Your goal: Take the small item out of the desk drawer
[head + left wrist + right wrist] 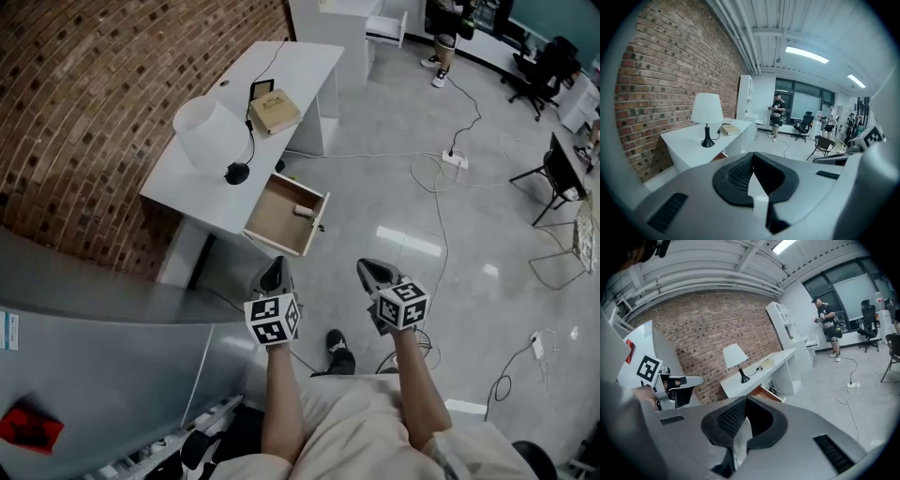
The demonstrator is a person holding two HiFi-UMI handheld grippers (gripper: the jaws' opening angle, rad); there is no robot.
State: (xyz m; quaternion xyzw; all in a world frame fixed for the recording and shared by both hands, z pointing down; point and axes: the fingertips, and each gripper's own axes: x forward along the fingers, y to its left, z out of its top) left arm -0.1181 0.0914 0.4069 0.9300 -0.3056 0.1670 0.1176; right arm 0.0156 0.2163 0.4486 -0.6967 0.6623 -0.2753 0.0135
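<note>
The white desk [192,192] stands along the brick wall with its wooden drawer [272,214] pulled open. A small pale cylindrical item [303,211] lies in the drawer near its right side. Both grippers hang in the air short of the desk, over the floor and apart from the drawer. My left gripper [275,268] points toward the drawer's front with its jaws shut and nothing in them. My right gripper [371,270] is beside it to the right, also shut and empty. From the right gripper view the drawer [762,392] shows just past the shut jaws [744,412].
On the desk stand a white lamp [211,136] and a tan box [274,111]. Cables and a power strip [455,159] lie on the floor to the right. A grey cabinet top [94,347] is at my left. Chairs [558,178] and a person [444,37] are farther off.
</note>
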